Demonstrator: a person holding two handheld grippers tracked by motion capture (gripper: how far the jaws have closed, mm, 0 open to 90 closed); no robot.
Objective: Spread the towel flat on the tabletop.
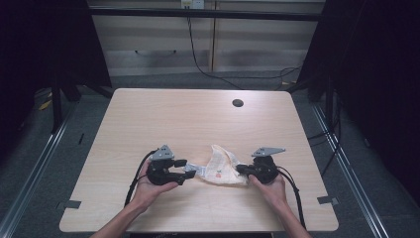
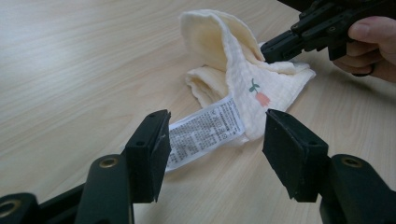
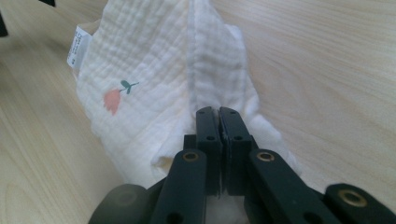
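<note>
Cloth (image 1: 221,168), cream muslin with a little pink flower print, is sitting crumpled near the front middle of the pale wooden counter (image 1: 163,116), one fold peaking up and its white care label (image 2: 204,131) trailing flat toward the person's left.

Right tool (image 3: 218,113) is clenching the cloth's right edge, jaws pressed tight with a ridge of fabric pinched between them, and the person's right hand (image 1: 268,184) is holding it low over the wood. Left tool (image 2: 212,156) is coming at the label end with its jaws standing apart; the label is lying between the two black pads, which are not pressing on it, so nothing is being held on that side yet. Left hand (image 1: 148,187) is cradling that tool from underneath.

Now the risks, as I'm reading it. If those left jaws are closing where they stand, they may be catching the thin label alone rather than the cloth corner, and a pull on that could be slipping off or straining the stitching. Also, the right grip is sitting on a narrow bunched ridge; a firm tug from the left might be dragging the fabric out of it, and the whole bundle could be sliding across the smooth counter instead of spreading.
</note>
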